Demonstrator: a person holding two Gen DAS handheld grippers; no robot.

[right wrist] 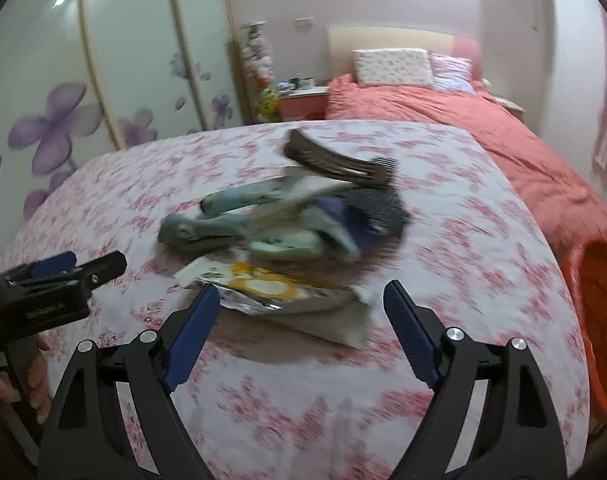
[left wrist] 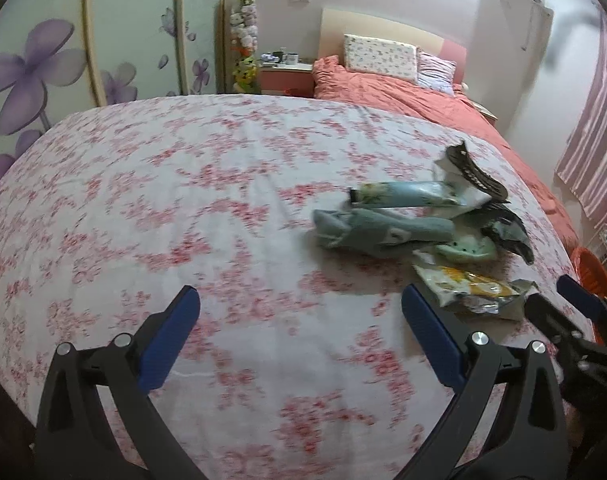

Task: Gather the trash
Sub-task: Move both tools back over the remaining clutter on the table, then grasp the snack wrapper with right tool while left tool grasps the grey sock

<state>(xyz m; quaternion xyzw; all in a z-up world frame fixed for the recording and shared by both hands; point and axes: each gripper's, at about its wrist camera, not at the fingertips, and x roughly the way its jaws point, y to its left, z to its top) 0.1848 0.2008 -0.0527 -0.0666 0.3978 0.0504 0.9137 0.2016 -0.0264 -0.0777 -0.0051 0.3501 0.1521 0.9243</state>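
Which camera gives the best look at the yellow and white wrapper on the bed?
The left wrist view: the yellow and white wrapper is fairly sharp there, though near the frame's right side. The right wrist view has it central but smeared by motion blur.

The pink-flowered white bedspread [left wrist: 151, 208] lies bare on the left and near side, open to approach. A heap of crumpled wrappers [right wrist: 287, 224] fills its right middle. An orange plastic basket [right wrist: 599, 320] blocks the right edge.
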